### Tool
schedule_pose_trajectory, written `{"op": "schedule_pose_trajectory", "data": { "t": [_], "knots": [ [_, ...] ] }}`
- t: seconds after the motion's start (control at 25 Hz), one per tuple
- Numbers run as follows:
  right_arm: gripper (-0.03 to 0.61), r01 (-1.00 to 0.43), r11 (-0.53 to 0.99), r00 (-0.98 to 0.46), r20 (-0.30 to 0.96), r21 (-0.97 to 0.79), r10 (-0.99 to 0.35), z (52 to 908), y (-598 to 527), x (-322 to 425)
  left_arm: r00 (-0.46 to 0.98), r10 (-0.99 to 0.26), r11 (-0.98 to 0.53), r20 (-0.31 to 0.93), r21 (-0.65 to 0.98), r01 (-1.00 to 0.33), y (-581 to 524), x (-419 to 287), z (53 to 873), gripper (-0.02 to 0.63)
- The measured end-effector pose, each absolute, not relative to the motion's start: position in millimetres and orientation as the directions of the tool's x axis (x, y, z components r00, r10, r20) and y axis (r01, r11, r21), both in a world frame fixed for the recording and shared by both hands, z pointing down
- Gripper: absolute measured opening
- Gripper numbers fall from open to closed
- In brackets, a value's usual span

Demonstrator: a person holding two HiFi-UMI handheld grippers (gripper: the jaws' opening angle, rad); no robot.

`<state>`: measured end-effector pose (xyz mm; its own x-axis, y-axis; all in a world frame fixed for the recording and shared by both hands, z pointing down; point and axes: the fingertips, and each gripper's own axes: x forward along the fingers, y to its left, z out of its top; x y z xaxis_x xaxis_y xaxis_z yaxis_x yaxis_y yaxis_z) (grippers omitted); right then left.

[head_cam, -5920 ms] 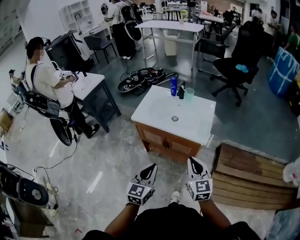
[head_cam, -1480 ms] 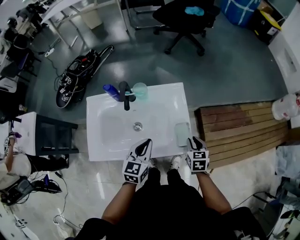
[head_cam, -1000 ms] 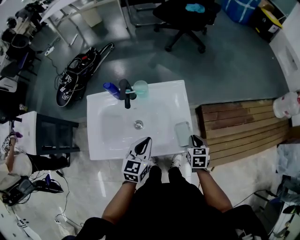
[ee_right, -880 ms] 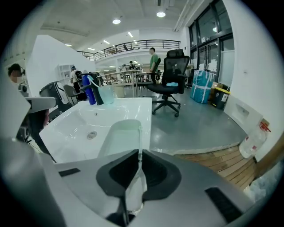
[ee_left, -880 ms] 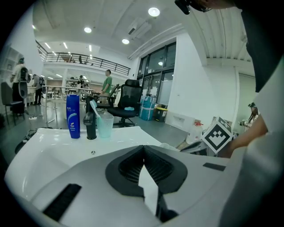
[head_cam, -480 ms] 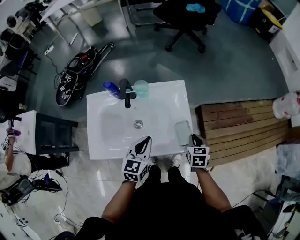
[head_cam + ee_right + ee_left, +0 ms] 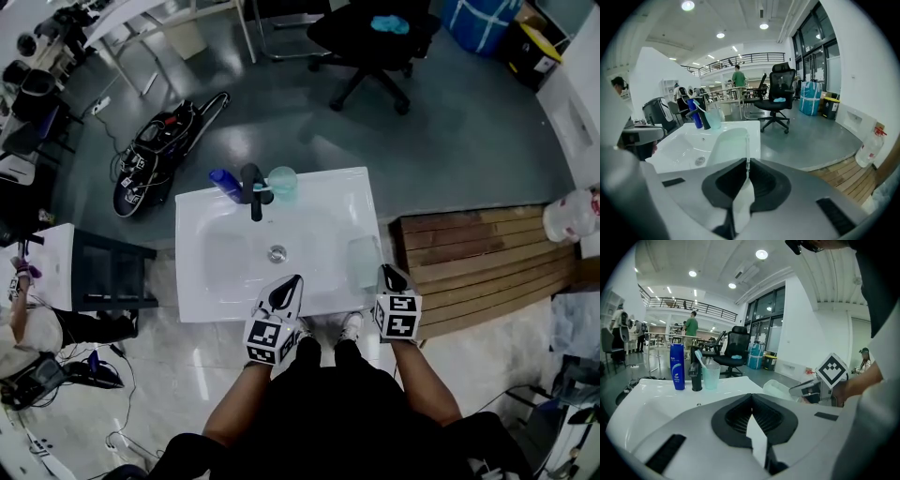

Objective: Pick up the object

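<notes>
A pale green tray (image 7: 363, 260) lies flat on the right side of the white washbasin top (image 7: 328, 192). It also shows in the left gripper view as the tray (image 7: 778, 389) and in the right gripper view as the tray (image 7: 727, 145). My right gripper (image 7: 387, 275) is shut at the basin's near right edge. Its tips line up with the tray's right rim, and I cannot tell whether they touch it. My left gripper (image 7: 287, 291) is shut over the basin's near edge, holding nothing. The right gripper (image 7: 820, 383) appears beside the tray in the left gripper view.
At the back of the basin stand a blue bottle (image 7: 223, 179), a black tap (image 7: 253, 187) and a teal cup (image 7: 281, 180) with a toothbrush. A drain (image 7: 277, 252) sits mid-bowl. Wooden decking (image 7: 478, 253) lies to the right, an office chair (image 7: 375, 33) beyond.
Over the last 1.5 s both grippers stay shut at the basin's near edge and barely shift. 5.9 s ago I stood well back from the basin.
</notes>
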<state>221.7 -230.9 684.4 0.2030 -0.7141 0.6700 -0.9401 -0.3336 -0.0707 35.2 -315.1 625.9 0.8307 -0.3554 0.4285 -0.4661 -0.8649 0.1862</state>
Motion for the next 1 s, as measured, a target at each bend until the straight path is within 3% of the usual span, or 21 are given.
{"op": "schedule_pose_trajectory", "data": {
  "t": [1.0],
  "knots": [
    [0.034, -0.937, -0.331, 0.249, 0.444, -0.116, -0.861, 564, -277, 244, 0.871, -0.396, -0.893, 0.290, 0.098, -0.439, -342, 59, 557, 0.014]
  ]
}}
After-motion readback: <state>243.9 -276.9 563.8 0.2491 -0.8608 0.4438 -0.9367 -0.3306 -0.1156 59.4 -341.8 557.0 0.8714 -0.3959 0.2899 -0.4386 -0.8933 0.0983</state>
